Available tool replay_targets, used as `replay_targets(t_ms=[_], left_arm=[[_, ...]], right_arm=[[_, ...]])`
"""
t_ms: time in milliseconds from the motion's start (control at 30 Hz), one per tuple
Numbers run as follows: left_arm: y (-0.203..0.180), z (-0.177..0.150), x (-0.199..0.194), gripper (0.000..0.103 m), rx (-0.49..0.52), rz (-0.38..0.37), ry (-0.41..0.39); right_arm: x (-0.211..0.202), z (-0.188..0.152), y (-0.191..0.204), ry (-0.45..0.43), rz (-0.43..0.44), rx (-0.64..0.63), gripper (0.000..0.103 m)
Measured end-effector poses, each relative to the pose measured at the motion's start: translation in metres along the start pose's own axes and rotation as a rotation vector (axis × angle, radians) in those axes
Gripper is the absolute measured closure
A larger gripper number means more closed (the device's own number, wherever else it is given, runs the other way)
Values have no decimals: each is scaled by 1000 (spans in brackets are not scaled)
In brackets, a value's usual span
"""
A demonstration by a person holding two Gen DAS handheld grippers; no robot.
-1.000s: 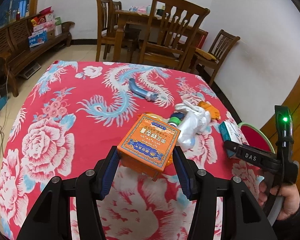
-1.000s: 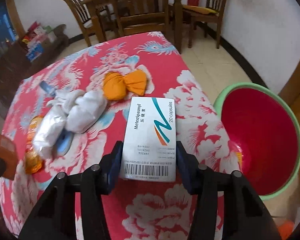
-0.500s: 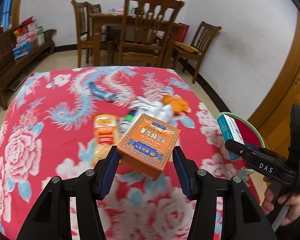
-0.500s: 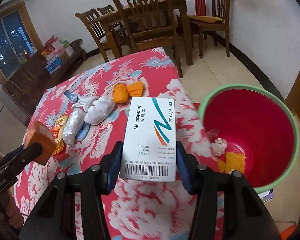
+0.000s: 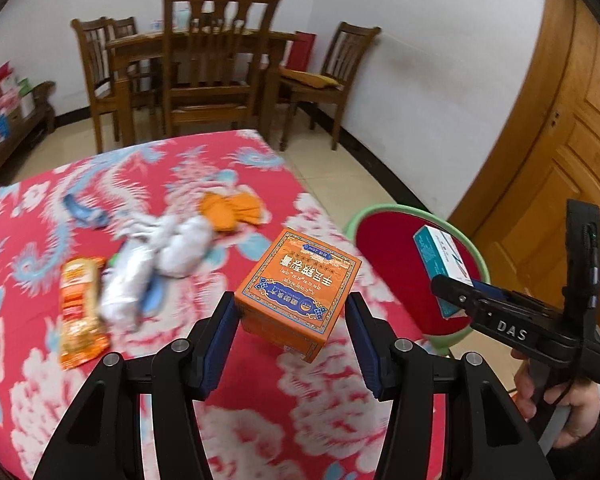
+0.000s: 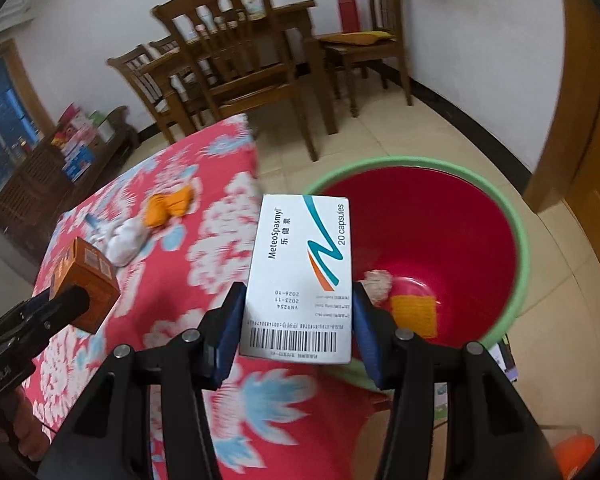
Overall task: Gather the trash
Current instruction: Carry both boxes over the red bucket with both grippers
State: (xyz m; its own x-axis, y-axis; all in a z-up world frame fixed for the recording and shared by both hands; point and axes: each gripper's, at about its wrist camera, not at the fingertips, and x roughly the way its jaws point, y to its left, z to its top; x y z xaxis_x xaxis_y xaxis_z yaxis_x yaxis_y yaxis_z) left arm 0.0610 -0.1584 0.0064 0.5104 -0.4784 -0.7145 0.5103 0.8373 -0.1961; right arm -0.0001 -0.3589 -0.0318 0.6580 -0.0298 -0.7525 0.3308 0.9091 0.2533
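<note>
Home dining room: wooden dining table, chairs, tiled floor, panelled wooden door.

Bucket stands on floor just beside table.

- Orange box: printed cardboard, slight sheen.
- White box: smooth, matt card with printed lettering.
- Left gripper and right gripper: matt black plastic with small metal screws; fingers faced with blue, rubber-like pads.
- Table: covered in soft red cloth with a floral print.
- Bucket: glossy red plastic inside, green rim.
- Orange rag: crumpled cloth.
- White bundle: crinkled, looks like thin plastic; too blurred to be sure.
- Snack packet: shiny foil-like wrapper.
- Chairs: dark varnished wood.
- Floor: smooth pale tiles.
</note>
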Motion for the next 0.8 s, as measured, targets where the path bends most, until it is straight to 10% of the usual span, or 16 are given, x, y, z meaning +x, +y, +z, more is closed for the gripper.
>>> replay_targets(t_ms=[800], left_arm=[[-76, 16, 69, 47, 95, -83, 84]], right_arm=[[-5, 12, -92, -14, -19, 219, 46]])
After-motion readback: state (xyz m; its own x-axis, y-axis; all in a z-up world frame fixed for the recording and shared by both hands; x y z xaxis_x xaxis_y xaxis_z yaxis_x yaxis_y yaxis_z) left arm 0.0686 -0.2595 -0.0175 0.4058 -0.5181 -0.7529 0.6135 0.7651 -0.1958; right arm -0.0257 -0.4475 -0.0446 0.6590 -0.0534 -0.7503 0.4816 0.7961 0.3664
